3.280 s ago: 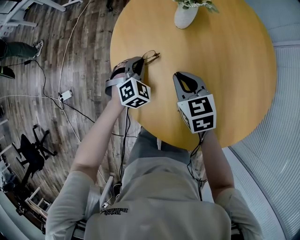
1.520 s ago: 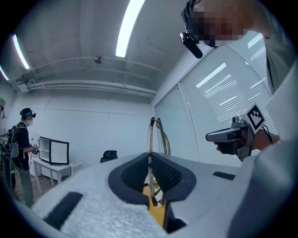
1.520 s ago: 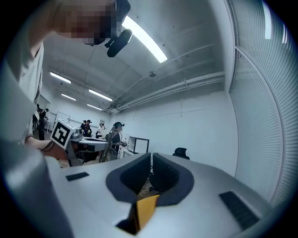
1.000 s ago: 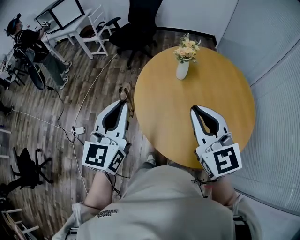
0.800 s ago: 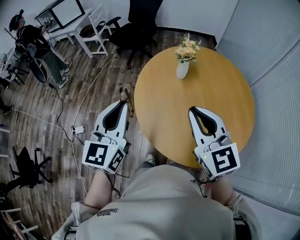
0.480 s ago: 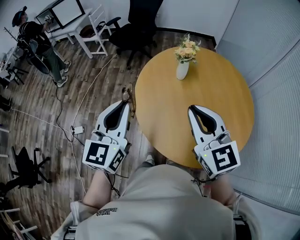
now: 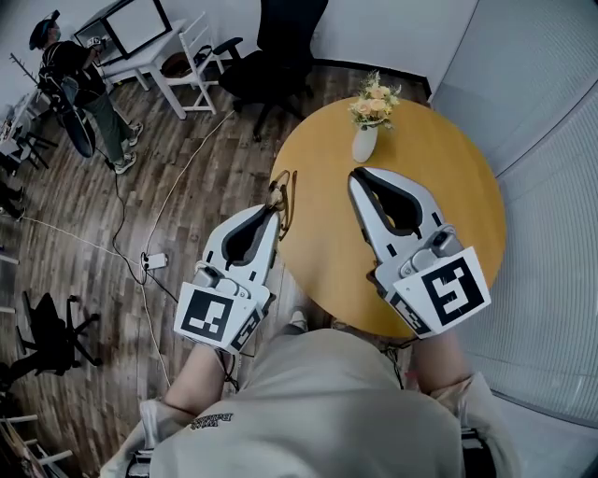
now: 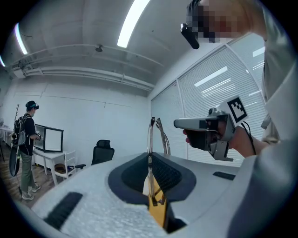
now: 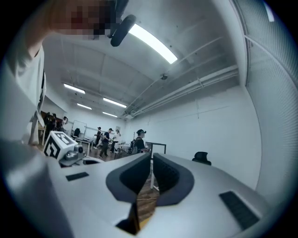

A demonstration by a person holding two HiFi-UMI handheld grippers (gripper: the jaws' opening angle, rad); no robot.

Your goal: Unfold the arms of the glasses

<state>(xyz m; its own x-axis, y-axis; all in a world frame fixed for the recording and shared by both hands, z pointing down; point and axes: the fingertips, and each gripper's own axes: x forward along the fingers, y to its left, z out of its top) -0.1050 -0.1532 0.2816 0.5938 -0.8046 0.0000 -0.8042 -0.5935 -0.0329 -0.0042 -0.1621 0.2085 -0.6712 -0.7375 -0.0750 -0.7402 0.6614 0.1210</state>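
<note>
At the far left of the head view, a person (image 7: 70, 79) stands on the wooden floor (image 7: 103, 187) beside a white desk (image 7: 140, 51) that carries a monitor (image 7: 126, 23). Cables (image 7: 177, 187) trail across the boards, and a black office chair (image 7: 271, 47) stands near the top edge.

Next comes your left gripper (image 7: 272, 211), held level above the floor, just off the left rim of the round wooden worktop (image 7: 448, 187). Its jaws are clamped on the glasses (image 7: 283, 194). The thin frame sticks out past the jaw tips and hangs over the worktop's left edge, clear of the surface. In the left gripper view the glasses (image 8: 156, 135) stand up edge-on from between the pads, with the lower part pinched in the narrow gap. You cannot tell from either view how far the arms are folded.

Further right, at the back of the worktop, a white vase (image 7: 364, 142) holds pale flowers (image 7: 374, 93).

Your right gripper (image 7: 356, 177) is held level over the middle of the worktop, close beside the left one, with its tips near the glasses but apart from them. Its jaws are pressed together with nothing between them; the right gripper view shows only floor through the thin slit. Slatted blinds (image 7: 551, 205) run along the right side.
</note>
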